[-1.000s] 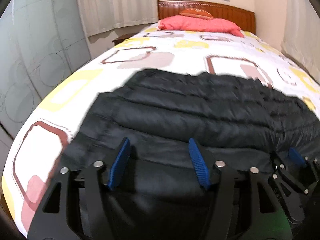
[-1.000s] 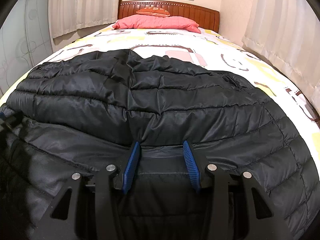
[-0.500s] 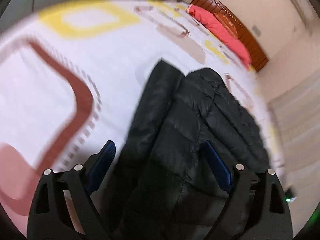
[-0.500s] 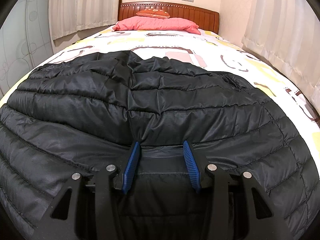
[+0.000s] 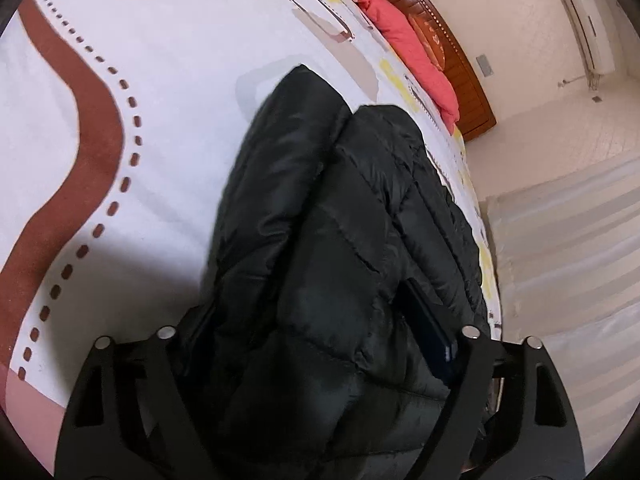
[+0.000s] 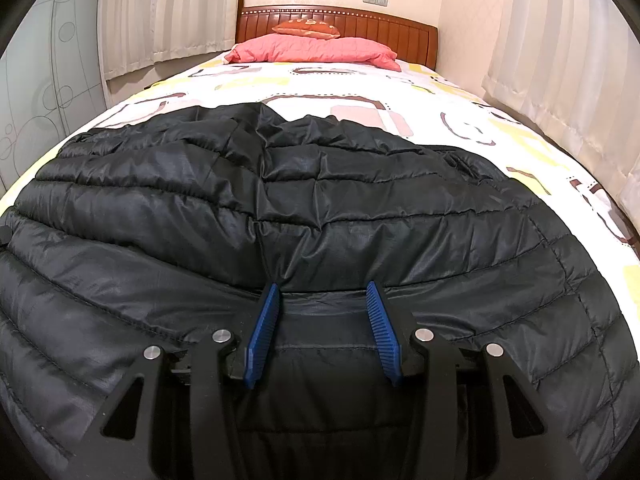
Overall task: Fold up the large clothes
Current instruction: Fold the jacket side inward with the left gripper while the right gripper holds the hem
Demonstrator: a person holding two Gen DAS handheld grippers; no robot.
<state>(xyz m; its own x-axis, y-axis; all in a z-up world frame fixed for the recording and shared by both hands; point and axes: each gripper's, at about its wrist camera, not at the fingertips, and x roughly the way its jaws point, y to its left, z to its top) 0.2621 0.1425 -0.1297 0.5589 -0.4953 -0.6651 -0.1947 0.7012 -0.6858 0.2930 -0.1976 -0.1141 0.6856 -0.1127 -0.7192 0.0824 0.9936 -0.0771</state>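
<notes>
A black quilted puffer jacket point(image 6: 320, 200) lies spread across the foot of the bed. In the right wrist view my right gripper point(image 6: 323, 292) is shut on the jacket's near folded edge, with a flat band of fabric pinched between its blue pads point(image 6: 264, 332). In the left wrist view, rolled sideways, the jacket's point(image 5: 320, 200) thick folded side runs away from me. My left gripper point(image 5: 316, 320) straddles that side with its jaws wide and closing. The fabric bulges between them and hides the left pad; the right pad point(image 5: 434, 332) shows beside the fabric.
The bed has a white sheet point(image 6: 400, 92) patterned in yellow, brown and pink. A pink pillow point(image 6: 312, 50) lies against the wooden headboard point(image 6: 360, 26). Curtains point(image 6: 560, 60) hang along the right side and at the back left. A wall air conditioner point(image 5: 584, 16) hangs high.
My left gripper let go of the near edge, opened wider, swung to the jacket's left side and rolled over. It now straddles the folded side. The right gripper has stayed put.
</notes>
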